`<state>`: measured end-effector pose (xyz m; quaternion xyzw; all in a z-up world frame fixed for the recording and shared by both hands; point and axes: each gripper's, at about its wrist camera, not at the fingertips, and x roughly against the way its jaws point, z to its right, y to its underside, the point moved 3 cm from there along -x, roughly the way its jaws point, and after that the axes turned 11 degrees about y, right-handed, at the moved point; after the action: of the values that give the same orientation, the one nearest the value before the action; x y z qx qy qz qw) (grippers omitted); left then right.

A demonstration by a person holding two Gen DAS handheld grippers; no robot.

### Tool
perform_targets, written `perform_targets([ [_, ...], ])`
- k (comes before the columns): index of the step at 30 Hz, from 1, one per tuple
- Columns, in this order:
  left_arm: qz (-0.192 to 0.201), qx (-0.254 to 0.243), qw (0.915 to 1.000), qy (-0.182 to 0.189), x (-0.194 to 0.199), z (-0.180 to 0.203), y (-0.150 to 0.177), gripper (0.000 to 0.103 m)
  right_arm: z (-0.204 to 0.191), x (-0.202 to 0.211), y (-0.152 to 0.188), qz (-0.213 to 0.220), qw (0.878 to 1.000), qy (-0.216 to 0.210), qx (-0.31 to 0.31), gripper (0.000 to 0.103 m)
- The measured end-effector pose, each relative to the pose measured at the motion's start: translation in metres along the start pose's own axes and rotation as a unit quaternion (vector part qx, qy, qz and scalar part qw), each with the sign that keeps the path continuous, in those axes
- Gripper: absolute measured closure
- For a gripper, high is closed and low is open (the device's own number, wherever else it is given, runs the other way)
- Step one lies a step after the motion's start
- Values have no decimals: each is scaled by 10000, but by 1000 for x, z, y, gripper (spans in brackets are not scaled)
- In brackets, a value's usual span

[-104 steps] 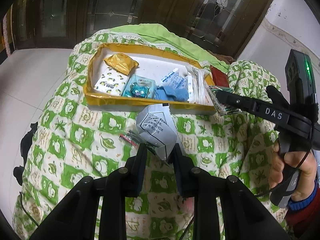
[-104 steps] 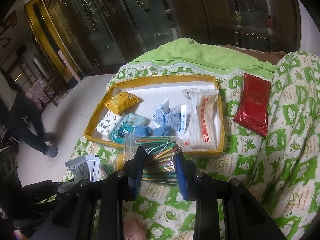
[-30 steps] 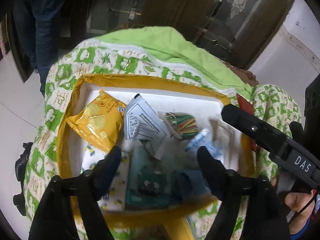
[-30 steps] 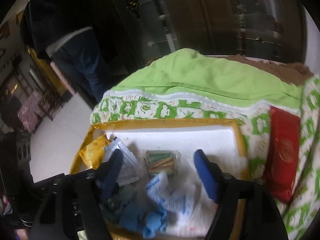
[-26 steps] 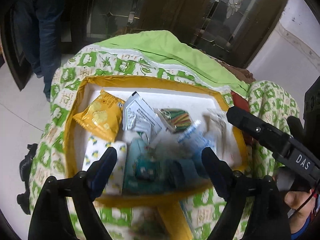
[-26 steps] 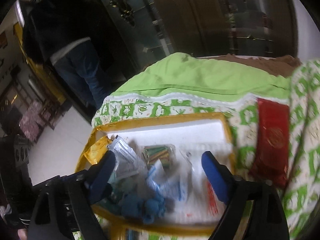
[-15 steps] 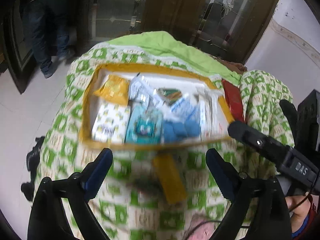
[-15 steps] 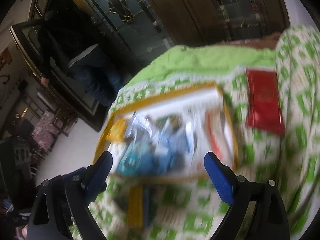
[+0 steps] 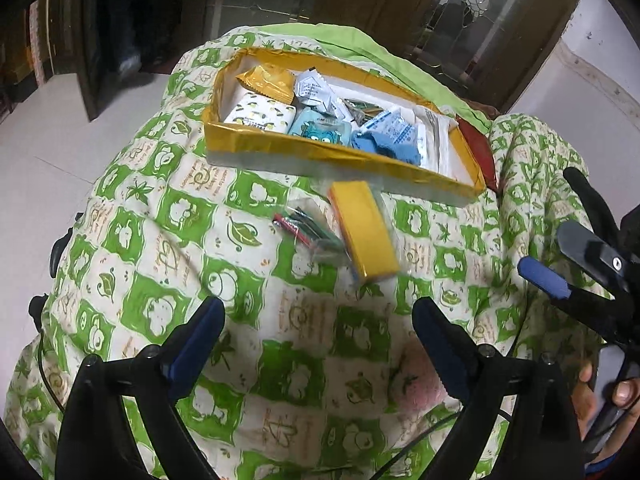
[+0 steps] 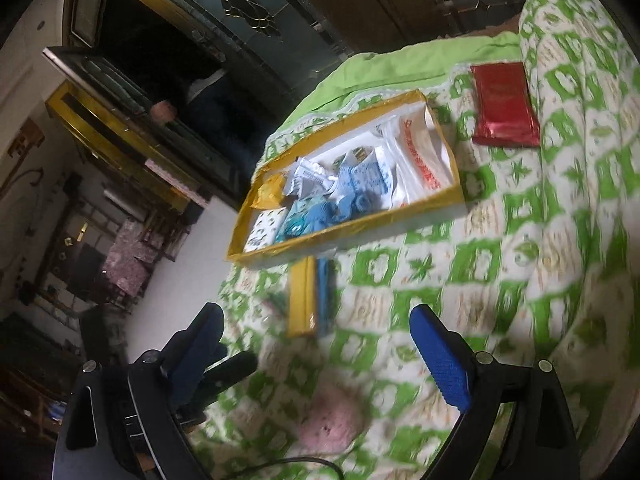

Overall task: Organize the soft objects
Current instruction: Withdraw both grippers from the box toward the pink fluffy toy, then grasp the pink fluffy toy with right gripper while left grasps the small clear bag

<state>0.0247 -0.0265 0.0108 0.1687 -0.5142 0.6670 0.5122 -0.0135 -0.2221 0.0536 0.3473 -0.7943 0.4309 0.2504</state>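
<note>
We hover over the quilt [image 9: 168, 208], with the yellow-rimmed tray [image 9: 280, 148] at its far side already gathering the soft packets together; the red packet [image 10: 504, 104] lies right of it, the yellow pack [image 9: 364, 232] and pencil bag [image 9: 308, 232] just near of it — left tongs [image 9: 318, 316] and right tongs [image 10: 316, 322] released, empty

Packets [image 9: 316, 132] lie in the tray [image 9: 304, 152], block [image 9: 366, 232] before it.
</note>
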Motion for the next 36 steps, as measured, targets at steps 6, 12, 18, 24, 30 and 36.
perform_targets([
  [6, 35, -57, 10000, -38, 1, 3, 3, 9, -4, 4, 19, -132, 9993, 93, 329, 7],
  [12, 41, 9, 9999, -122, 3, -2, 2, 9, -17, -1, 28, -210, 9968, 194, 745, 7],
  [18, 21, 50, 9997, -217, 1, -8, 3, 9, -23, -5, 34, -289, 9946, 232, 971, 7],
  [24, 185, 47, 9996, -207, 10, -11, 0, 9, -27, -14, 39, -444, 9920, 377, 1120, 14],
  [30, 206, 112, 9996, -134, 10, -15, -1, 9, -34, -20, 48, -518, 9881, 514, 1353, 15],
  [36, 227, 157, 9995, -149, 13, -17, 0, 9, -37, -23, 52, -598, 9862, 532, 1449, 19],
])
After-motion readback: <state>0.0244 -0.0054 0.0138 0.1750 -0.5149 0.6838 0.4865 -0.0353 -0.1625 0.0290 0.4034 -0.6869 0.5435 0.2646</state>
